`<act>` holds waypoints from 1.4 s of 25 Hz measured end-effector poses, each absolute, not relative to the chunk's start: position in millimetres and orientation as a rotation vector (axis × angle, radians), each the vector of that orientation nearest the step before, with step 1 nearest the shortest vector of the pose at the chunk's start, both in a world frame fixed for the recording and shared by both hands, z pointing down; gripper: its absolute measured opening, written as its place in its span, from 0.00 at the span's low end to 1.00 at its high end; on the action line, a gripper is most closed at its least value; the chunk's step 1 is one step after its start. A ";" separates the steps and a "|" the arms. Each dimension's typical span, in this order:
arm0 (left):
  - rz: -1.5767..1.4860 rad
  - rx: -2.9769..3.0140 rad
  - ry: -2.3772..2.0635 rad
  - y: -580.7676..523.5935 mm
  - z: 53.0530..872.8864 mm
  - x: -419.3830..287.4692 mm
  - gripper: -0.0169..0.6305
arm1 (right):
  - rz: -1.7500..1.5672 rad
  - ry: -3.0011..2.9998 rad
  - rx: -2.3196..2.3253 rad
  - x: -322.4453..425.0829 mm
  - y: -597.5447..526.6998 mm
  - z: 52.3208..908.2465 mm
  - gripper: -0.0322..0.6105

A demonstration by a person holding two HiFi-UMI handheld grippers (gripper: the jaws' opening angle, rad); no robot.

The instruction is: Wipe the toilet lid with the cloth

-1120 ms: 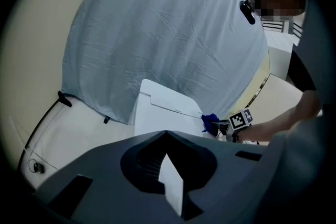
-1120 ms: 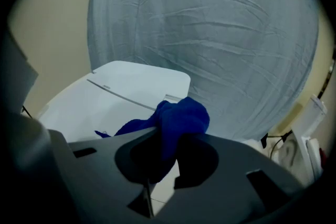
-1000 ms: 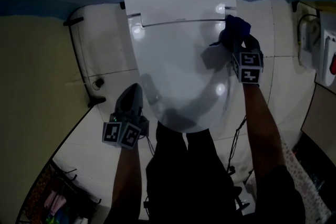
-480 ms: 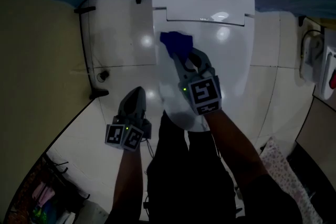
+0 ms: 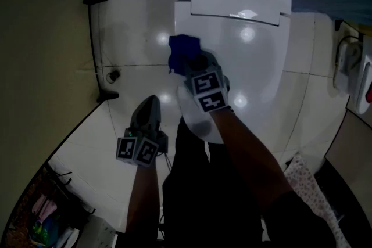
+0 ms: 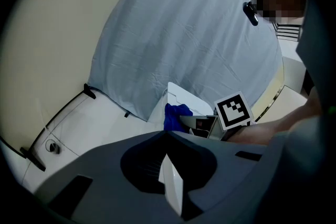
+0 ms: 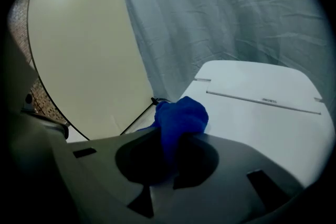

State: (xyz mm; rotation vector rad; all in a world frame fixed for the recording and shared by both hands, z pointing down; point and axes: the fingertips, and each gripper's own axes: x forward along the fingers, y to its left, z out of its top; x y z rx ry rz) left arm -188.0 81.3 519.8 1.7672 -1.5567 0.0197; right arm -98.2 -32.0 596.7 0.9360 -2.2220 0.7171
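Cloth (image 5: 181, 48), bunched deep blue, clamped in right hand-held gripper (image 5: 195, 64) on glossy white toilet lid (image 5: 256, 61); left hand-held gripper (image 5: 149, 103) seemingly closed

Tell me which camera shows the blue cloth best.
The right gripper view: the blue cloth sits close and centred, bunched in the shut right gripper. The head view shows it small at the left edge of the toilet lid; the left gripper view shows a distant patch.

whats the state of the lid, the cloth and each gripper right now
toilet lid: closed flat
blue cloth: bunched, at the lid's left edge
right gripper: shut on the blue cloth
left gripper: shut, empty, held left of the lid
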 end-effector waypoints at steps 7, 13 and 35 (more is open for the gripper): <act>0.030 1.820 -1.509 67.5 517.6 -153.0 0.01 | 0.696 -2.218 0.981 -38.1 -37.3 595.5 0.14; 0.047 1.858 -1.464 60.7 516.3 -119.5 0.01 | 0.683 -2.181 1.071 41.9 -38.5 595.3 0.14; 0.086 1.891 -1.403 75.1 521.7 -69.4 0.01 | 0.630 -1.906 1.376 246.2 -21.5 598.5 0.14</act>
